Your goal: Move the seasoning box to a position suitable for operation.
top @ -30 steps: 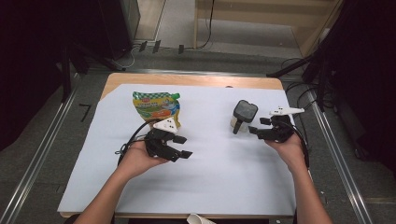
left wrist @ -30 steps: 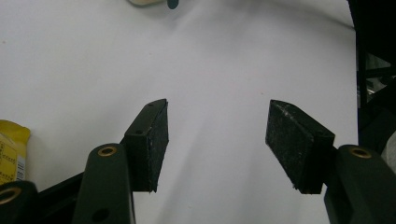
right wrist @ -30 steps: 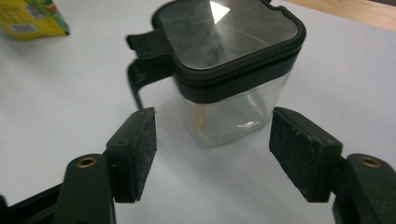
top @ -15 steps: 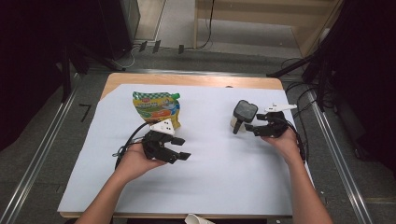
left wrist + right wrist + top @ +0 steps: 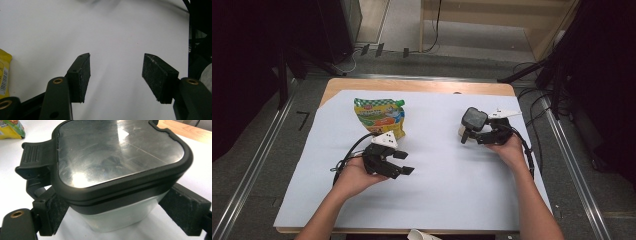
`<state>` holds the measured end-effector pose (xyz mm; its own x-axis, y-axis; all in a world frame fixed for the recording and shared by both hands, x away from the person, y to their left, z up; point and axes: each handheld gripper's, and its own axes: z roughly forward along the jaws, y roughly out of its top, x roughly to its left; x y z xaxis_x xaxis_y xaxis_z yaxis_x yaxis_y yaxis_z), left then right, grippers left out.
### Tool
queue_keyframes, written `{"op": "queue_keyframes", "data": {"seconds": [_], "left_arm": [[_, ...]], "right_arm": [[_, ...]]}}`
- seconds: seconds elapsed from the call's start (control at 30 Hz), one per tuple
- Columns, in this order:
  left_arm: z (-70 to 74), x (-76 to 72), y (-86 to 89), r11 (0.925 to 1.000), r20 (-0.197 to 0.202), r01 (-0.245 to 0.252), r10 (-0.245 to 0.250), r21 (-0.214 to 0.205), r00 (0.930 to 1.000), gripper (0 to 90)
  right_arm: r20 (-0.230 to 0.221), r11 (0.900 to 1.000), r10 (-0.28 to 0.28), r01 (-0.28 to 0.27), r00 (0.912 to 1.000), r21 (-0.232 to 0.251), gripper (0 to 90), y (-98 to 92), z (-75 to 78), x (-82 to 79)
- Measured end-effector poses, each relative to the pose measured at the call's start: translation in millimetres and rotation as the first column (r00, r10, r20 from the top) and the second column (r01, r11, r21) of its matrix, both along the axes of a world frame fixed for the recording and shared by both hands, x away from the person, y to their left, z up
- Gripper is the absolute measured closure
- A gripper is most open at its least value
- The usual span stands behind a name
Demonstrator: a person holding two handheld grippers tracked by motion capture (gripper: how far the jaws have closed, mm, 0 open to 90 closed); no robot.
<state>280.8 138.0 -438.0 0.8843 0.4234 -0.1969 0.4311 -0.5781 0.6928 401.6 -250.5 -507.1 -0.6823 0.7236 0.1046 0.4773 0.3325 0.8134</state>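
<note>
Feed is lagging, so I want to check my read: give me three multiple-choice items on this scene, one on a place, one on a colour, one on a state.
1. Where does the snack pouch lie?
A. on the far left part of the white sheet
B. on the sheet's right half
C. at the sheet's near edge
2. What colour is the lid of the container?
A. red
B. black
C. white
3. How is the left claw?
A. shut on the pouch
B. shut on the container
C. open and empty

A, it lies just beyond the left claw; B, its rim and latch are black; C, bare sheet shows between its pads.
</note>
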Motion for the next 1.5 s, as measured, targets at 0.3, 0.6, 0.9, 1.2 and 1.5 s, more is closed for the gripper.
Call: {"op": "queue_keyframes", "data": {"seconds": [0.3, 0.6, 0.9, 1.2, 1.5], "left_arm": [[-0.5, 0.9, -0.2, 1.0, -0.005, 0.0, 0.0, -0.008, 1.0, 40.4], [-1.8, 1.9, 1.3, 0.9999, -0.011, -0.005, 0.005, -0.012, 0.9999, 40.3], [-2.3, 2.3, 0.1, 0.9999, -0.012, 0.001, -0.001, -0.012, 0.9999, 40.2], [-1.3, 3.1, 4.2, 0.9997, -0.01, -0.011, 0.011, -0.021, 0.9999, 40.3], [-0.4, 3.9, 7.5, 0.9994, -0.007, -0.021, 0.021, -0.027, 0.9998, 40.4]], "right_arm": [[0.023, 0.9992, -0.039, 0.039, 0.999, -0.001, 11.8, 11.8, -4.4, -3.8], [0.054, 0.9954, -0.092, 0.091, 0.9943, 0.03, 10.3, 23.3, -11.3, -1.9], [0.061, 0.9915, -0.121, 0.117, 0.9908, 0.057, 10.7, 29.0, -14.6, -0.4], [0.076, 0.9934, -0.108, 0.105, 0.9912, 0.046, 15.8, 30.8, -14.4, -2.9], [0.071, 0.9927, -0.114, 0.111, 0.9909, 0.046, 15.9, 29.6, -12.9, -3.7]]}}
